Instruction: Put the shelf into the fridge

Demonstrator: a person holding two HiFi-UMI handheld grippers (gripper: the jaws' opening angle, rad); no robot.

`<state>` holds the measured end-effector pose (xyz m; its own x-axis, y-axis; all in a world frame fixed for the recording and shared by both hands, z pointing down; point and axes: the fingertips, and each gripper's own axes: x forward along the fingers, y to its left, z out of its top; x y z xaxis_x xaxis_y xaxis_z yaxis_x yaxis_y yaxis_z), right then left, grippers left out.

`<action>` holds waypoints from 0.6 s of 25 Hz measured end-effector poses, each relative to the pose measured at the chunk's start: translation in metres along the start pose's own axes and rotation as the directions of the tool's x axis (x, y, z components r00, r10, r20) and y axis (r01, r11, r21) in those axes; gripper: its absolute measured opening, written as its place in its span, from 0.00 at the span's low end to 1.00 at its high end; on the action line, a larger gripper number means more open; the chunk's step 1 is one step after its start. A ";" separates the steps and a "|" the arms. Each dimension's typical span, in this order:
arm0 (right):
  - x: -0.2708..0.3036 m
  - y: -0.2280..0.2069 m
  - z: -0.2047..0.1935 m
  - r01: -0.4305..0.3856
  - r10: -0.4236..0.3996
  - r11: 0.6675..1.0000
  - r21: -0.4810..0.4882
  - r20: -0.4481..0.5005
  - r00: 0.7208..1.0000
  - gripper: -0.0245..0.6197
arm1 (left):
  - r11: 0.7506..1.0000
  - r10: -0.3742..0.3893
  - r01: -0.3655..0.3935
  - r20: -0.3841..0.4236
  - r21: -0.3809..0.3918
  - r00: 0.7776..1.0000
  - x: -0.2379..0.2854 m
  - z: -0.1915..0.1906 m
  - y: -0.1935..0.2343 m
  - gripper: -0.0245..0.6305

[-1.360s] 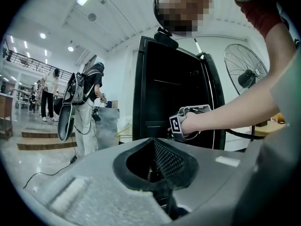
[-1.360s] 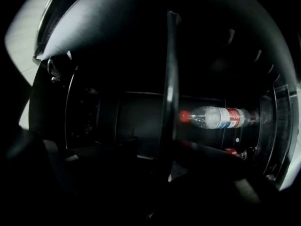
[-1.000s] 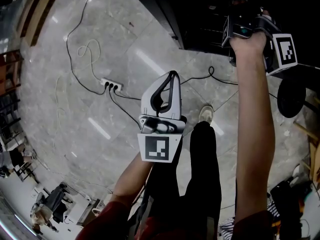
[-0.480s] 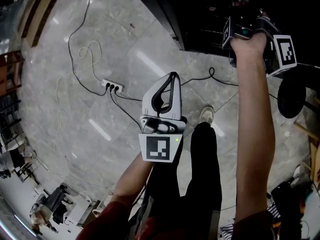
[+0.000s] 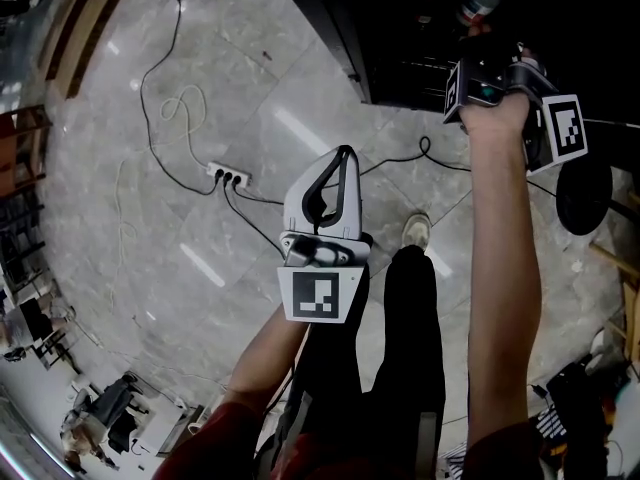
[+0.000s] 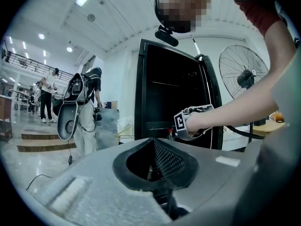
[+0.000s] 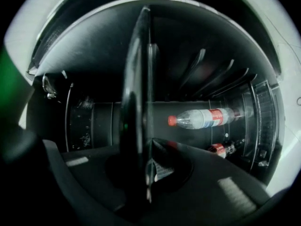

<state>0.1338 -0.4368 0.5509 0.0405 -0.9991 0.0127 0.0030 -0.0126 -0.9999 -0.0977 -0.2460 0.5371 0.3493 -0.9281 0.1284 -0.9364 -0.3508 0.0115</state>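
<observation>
You hold the shelf (image 7: 137, 98), a thin dark plate, by its near edge in your right gripper (image 7: 146, 149). Those jaws have just been closing, and now they pinch the shelf between them. You see it edge-on. It runs straight out from the jaws into the fridge (image 7: 89, 121), and I think that is its long way.

In the right gripper view the shelf stands up and down. But the bottle (image 7: 202, 118), past the jaws and off to their right, looks tipped on its side too. So I think the gripper is rolled over and the shelf really lies flat. Its far end is lost in the dark.

This looks like the step where you slide the shelf in. Next you need to push it straight ahead from the jaws, keep it flat, and get both side edges onto the rails. I cannot see the rails, so go slow.

Your left gripper (image 5: 345, 153) is well apart from the shelf, back from the fridge. Its jaws are pressed together with nothing in them.
</observation>
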 end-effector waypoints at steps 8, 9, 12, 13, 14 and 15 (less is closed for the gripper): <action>-0.032 0.001 -0.001 0.001 -0.001 1.000 0.004 -0.001 1.000 0.05 | 1.000 -0.021 0.020 0.021 0.009 1.000 -0.010 0.012 -0.001 0.04; -0.037 0.001 -0.002 0.002 -0.002 1.000 0.004 -0.001 1.000 0.05 | 1.000 -0.022 0.022 0.020 0.011 1.000 -0.012 0.013 -0.001 0.04; -0.053 -0.001 -0.003 0.006 -0.006 1.000 0.006 -0.003 1.000 0.05 | 1.000 -0.023 0.023 0.018 0.016 1.000 -0.019 0.017 0.001 0.04; -0.058 -0.002 -0.003 0.007 -0.007 1.000 0.007 -0.003 1.000 0.05 | 1.000 -0.022 0.022 0.016 0.015 1.000 -0.021 0.018 0.002 0.05; -0.064 -0.002 -0.003 0.008 -0.008 1.000 0.007 -0.004 1.000 0.05 | 1.000 -0.020 0.020 0.015 0.014 1.000 -0.023 0.020 0.003 0.04; -0.069 -0.002 -0.003 0.010 -0.010 1.000 0.006 -0.005 1.000 0.05 | 1.000 -0.021 0.020 0.015 0.016 1.000 -0.025 0.022 0.003 0.04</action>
<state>0.1277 -0.3679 0.5521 0.0357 -0.9991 0.0224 0.0091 -0.0221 -0.9997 -0.1087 -0.2269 0.5119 0.3690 -0.9225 0.1130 -0.9284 -0.3716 -0.0020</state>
